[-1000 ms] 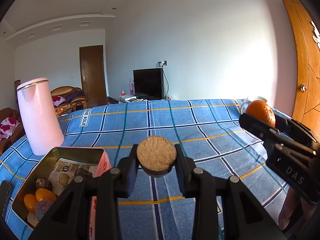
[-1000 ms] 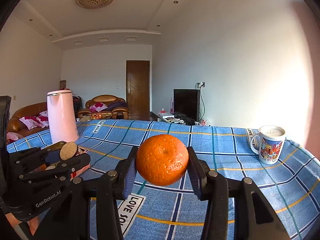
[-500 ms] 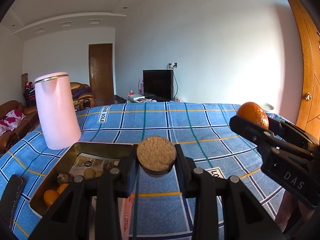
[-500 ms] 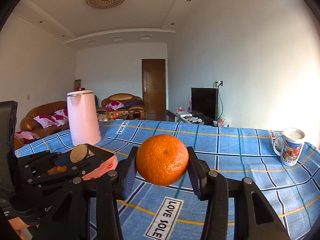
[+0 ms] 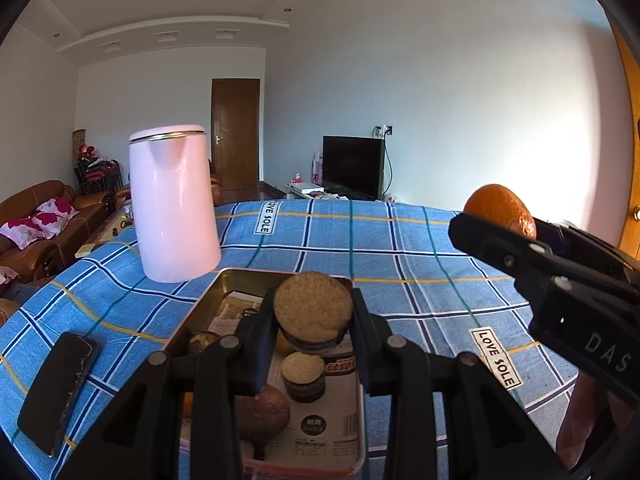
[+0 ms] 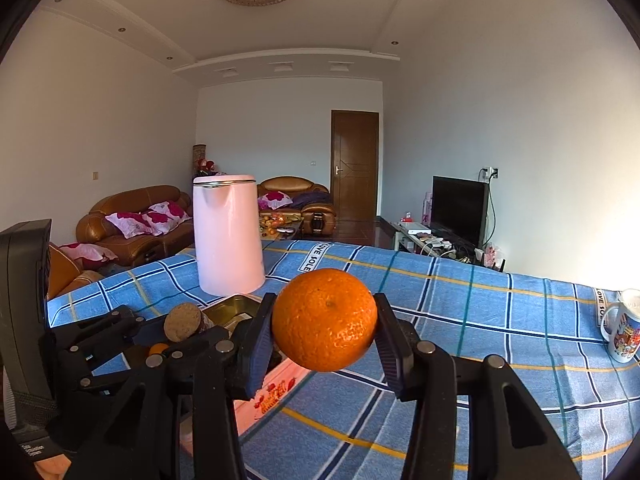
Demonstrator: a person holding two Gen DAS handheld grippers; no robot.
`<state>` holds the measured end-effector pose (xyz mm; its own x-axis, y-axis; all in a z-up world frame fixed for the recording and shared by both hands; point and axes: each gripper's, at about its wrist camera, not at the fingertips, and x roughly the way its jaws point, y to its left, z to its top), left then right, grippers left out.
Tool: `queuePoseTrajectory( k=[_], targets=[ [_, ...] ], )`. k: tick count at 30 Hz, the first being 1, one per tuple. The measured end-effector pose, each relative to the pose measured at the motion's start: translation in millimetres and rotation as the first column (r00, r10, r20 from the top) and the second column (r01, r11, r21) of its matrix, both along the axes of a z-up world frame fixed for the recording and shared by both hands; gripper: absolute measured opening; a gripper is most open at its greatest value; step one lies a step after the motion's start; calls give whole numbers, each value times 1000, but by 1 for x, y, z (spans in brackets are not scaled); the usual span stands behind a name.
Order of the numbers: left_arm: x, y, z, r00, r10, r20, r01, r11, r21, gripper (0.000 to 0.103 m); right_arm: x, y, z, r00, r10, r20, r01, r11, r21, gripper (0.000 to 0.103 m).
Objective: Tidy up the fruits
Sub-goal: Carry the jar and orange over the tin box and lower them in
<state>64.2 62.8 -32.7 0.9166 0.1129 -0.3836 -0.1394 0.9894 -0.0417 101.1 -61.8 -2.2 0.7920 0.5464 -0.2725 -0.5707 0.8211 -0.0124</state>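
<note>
My left gripper (image 5: 313,326) is shut on a round sandwich biscuit (image 5: 313,307) and holds it above an open metal tin (image 5: 200,312). The tin holds another biscuit (image 5: 303,370), a brown fruit (image 5: 262,410), a small orange piece and printed paper. My right gripper (image 6: 325,322) is shut on an orange (image 6: 325,319) above the blue checked tablecloth (image 6: 480,320), to the right of the tin (image 6: 236,306). The orange (image 5: 500,210) shows at the right in the left wrist view. The left gripper and its biscuit (image 6: 184,322) show at the lower left in the right wrist view.
A tall pink kettle (image 5: 173,208) stands behind the tin at the left. A black phone (image 5: 58,390) lies on the cloth left of the tin. A printed mug (image 6: 624,328) stands at the right table edge. Sofas, a door and a TV lie beyond the table.
Both grippers have moved left towards the tin, keeping their loads. The left gripper now hangs over the tin, and the kettle and tin appear nearer the middle of both views.
</note>
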Motion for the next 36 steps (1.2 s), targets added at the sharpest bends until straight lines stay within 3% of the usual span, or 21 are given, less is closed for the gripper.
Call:
queuePoseTrajectory(
  k=[18, 28, 36],
  targets=[
    [-5, 77, -8, 994, 99, -50, -102, 992, -77, 35, 2, 69, -17, 990, 106, -92, -112, 992, -65, 49],
    [-1, 79, -16, 992, 95, -85, -101, 992, -70, 35, 2, 89, -41, 970, 132, -202, -160, 979, -129, 49],
    [0, 81, -19, 990, 102, -100, -109, 992, -68, 35, 11, 89, -51, 961, 116, -251, -152, 980, -129, 49]
  ],
)
